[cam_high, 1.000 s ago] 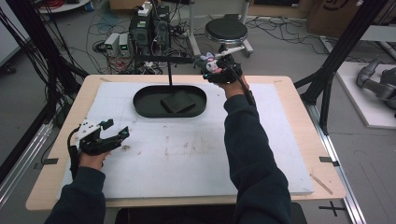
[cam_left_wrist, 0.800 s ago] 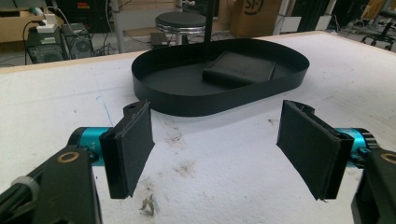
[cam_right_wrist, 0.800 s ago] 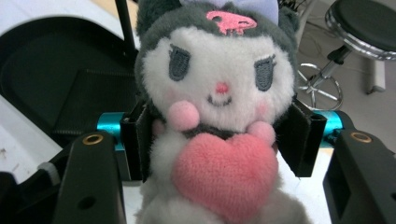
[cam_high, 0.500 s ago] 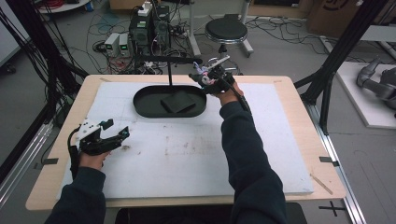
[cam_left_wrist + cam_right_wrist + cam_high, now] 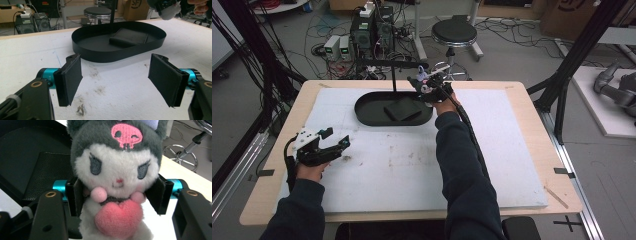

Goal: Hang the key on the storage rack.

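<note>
A grey-and-white plush toy [image 5: 115, 177] with a pink skull on its hood and a pink heart sits between the pads of my right gripper [image 5: 117, 195], which is shut on its body. The jaws have just been opening a touch, with the toy still squeezed between them. In the high view the right gripper [image 5: 432, 89] holds the plush [image 5: 422, 78] over the right end of a black oval tray [image 5: 367, 114]. A flat black pouch [image 5: 401, 108] lies in the tray. My left gripper [image 5: 337, 145] rests open above the white mat at the left, with nothing between its jaws [image 5: 116, 80].
A black post with a crossbar [image 5: 393, 75] rises behind the tray. The white mat [image 5: 412, 170] covers most of the wooden table and bears some dirt marks. A stool [image 5: 454, 32], cables and electronics stand on the floor beyond the far edge.
My right hand has carried the plush left and downward, from beyond the tray's right end to just over it. The left gripper has stayed put.
</note>
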A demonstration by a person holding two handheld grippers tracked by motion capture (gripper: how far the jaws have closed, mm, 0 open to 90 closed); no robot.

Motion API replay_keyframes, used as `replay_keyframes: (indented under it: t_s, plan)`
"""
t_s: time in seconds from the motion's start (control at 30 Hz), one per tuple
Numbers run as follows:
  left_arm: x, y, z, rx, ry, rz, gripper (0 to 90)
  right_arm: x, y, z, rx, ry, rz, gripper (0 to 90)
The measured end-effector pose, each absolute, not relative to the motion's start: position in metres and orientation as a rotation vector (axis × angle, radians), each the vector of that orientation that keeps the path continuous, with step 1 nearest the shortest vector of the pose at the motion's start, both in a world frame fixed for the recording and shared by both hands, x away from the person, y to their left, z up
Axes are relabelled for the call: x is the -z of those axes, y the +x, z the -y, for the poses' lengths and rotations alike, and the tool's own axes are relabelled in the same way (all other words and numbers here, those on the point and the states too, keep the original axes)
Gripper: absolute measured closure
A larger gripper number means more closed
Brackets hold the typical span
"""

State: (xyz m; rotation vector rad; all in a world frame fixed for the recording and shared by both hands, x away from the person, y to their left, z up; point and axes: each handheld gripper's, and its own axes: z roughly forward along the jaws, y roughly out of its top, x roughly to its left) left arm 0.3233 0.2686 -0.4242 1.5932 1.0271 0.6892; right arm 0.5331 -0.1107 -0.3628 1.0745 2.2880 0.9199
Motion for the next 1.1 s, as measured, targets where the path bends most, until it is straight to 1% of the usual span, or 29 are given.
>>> replay_keyframes:
  t_s: [0.27, 0.43, 0.57, 0.9, 1.1]
  plan:
    - [0.424, 0.323, -0.268, -0.69, 1.599, -1.028, 26.5, 0.364, 0.531, 0.11, -0.896, 1.053, -2.274, 22.1]
    - [0.424, 0.323, -0.269, -0.691, 1.599, -1.029, 26.5, 0.358, 0.525, 0.115, -0.908, 1.031, -2.254, 21.7]
    - [0.424, 0.323, -0.268, -0.688, 1.598, -1.03, 26.5, 0.346, 0.516, 0.128, -0.944, 1.019, -2.253, 21.7]
    - [0.424, 0.322, -0.267, -0.692, 1.603, -1.031, 26.5, 0.298, 0.478, 0.176, -1.019, 0.956, -2.254, 21.8]
    - [0.425, 0.322, -0.265, -0.686, 1.605, -1.028, 26.5, 0.283, 0.458, 0.205, -1.063, 0.945, -2.255, 21.7]
